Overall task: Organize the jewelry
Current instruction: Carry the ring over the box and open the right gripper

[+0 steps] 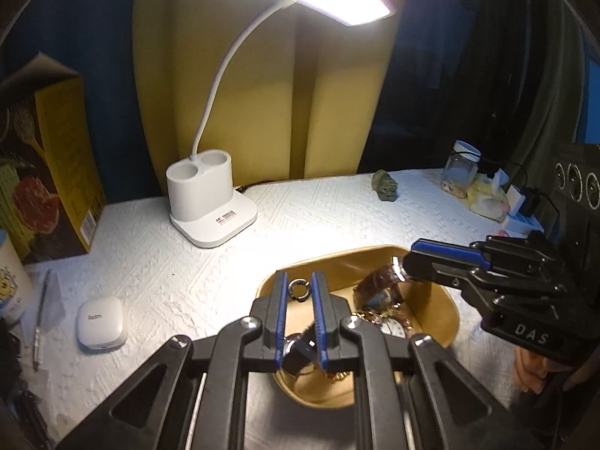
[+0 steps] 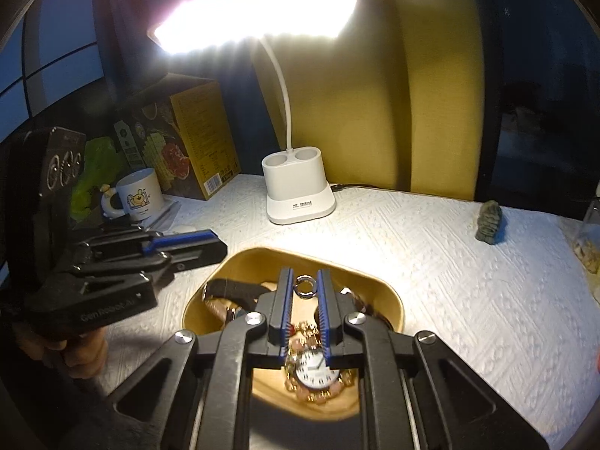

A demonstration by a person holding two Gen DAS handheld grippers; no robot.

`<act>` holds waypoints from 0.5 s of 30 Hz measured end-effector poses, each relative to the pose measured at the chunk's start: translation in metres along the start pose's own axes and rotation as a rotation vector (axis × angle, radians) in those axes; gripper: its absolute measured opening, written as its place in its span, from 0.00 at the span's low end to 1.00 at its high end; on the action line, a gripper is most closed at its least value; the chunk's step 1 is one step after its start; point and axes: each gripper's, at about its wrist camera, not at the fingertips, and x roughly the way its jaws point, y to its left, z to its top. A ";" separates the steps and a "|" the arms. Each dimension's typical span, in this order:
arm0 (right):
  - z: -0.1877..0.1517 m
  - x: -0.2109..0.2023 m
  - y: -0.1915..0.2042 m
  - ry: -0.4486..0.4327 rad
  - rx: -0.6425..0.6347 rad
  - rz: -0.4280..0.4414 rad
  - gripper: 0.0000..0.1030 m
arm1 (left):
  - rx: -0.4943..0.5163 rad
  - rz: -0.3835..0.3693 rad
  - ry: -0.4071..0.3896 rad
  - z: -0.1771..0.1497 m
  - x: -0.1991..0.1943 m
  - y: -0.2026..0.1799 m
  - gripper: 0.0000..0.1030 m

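Observation:
A tan tray [image 1: 446, 322] [image 2: 390, 300] sits on the white textured table and holds jewelry. In it lie a steel ring [image 1: 299, 289] [image 2: 306, 286], a white-faced watch with a gold chain [image 2: 314, 369] [image 1: 392, 326], a brown-strapped watch [image 1: 378, 281] and a black strap [image 2: 228, 287]. My left gripper [image 1: 299, 281] hovers over the tray, its jaws slightly apart and holding nothing, with the ring seen between its tips. My right gripper [image 2: 305, 281] is likewise over the tray, jaws slightly apart, empty. It also shows in the left wrist view [image 1: 412, 258] near the brown-strapped watch.
A white desk lamp [image 1: 210, 202] [image 2: 298, 191] stands behind the tray. A yellow box [image 1: 56, 165] [image 2: 195, 142], a mug [image 2: 137, 195], a white earbud case [image 1: 100, 324] and a pen [image 1: 39, 322] lie left. A grey-green stone [image 1: 385, 185] [image 2: 489, 221] and a glass jar [image 1: 460, 168] stand right.

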 end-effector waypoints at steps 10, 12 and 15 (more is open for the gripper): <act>0.012 0.037 0.006 0.028 -0.025 0.017 0.11 | -0.021 -0.058 0.051 -0.002 0.023 0.009 0.25; 0.011 0.043 0.008 0.041 -0.030 0.015 0.13 | -0.030 -0.056 0.049 -0.003 0.022 0.012 0.34; 0.009 0.046 0.008 0.048 -0.029 0.006 0.22 | -0.046 -0.054 0.044 -0.003 0.020 0.015 0.37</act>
